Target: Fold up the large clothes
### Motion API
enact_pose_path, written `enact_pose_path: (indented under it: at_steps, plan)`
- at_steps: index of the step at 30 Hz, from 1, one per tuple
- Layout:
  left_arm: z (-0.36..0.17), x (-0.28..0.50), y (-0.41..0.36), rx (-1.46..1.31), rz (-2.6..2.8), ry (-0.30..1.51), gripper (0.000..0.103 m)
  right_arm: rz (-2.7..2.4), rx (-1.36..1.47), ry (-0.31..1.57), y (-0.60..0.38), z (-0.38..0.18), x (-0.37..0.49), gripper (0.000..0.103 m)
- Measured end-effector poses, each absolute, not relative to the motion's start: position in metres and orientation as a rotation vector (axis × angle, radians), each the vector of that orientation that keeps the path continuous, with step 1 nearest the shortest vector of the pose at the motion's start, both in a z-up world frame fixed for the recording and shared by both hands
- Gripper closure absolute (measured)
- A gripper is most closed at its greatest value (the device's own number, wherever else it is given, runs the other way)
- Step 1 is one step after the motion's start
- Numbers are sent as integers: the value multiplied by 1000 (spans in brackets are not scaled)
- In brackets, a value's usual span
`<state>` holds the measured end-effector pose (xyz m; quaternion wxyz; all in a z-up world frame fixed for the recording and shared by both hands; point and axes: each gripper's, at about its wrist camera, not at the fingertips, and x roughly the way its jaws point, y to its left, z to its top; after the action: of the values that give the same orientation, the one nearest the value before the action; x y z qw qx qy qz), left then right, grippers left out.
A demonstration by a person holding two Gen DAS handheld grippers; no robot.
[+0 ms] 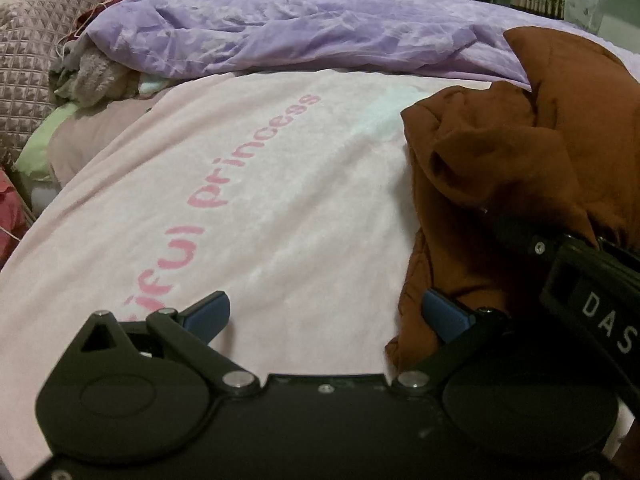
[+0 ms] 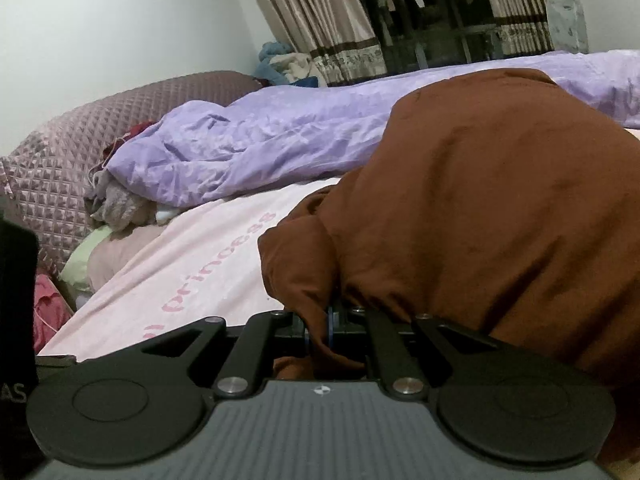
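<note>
Pink bedding [image 1: 280,208] with rose lettering spreads across the bed and gives the one broad flat surface in view. One brown garment [image 2: 480,216] lies bunched at the sheet's right side, its lower edge hanging toward the near edge of the bed. One crumpled lilac quilt [image 1: 280,28] runs along the far side, and one quilted mauve headboard [image 1: 36,68] closes the left end, with a small heap of soft things [image 1: 100,76] between them. Two grippers are in play. The left gripper [image 1: 328,316] hovers low over the sheet with its jaws spread wide; its right blue pad [image 1: 444,316] sits just beside the garment's edge, while the left pad is over bare sheet and nothing is pinched. The right gripper [image 2: 320,330] has its jaws clenched on a fold of the garment, whose bulk rises in front of it and hides most of the bed's right half. Open sheet remains left of the garment, up to the quilt. Curtains [image 2: 332,28] hang beyond the bed.
</note>
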<state>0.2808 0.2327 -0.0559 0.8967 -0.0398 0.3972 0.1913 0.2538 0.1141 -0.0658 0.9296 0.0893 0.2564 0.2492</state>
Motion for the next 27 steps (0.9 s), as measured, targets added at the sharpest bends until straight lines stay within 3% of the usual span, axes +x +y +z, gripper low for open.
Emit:
enact_pose_path:
  at_steps: [6, 7, 11, 13, 15, 21, 24, 27]
  plan:
    - [-47, 264, 230, -105, 431, 813, 0, 552, 141, 518, 116, -60, 251, 92]
    - [-43, 259, 230, -125, 432, 807, 0, 569, 114, 510, 115, -54, 248, 82]
    - [-16, 239, 225, -188, 448, 758, 0, 643, 21, 479, 103, -17, 229, 61]
    - [0, 232, 218, -191, 420, 722, 0, 656, 29, 422, 82, 1, 217, 41]
    - [14, 229, 206, -175, 400, 694, 0, 620, 87, 380, 55, 18, 208, 34]
    - [42, 228, 167, -164, 275, 613, 0, 460, 169, 305, -12, 43, 201, 37]
    - [48, 242, 150, -155, 226, 617, 0, 339, 195, 347, -36, 35, 216, 52]
    - [51, 260, 140, -197, 126, 591, 0, 260, 226, 438, -47, 16, 236, 58]
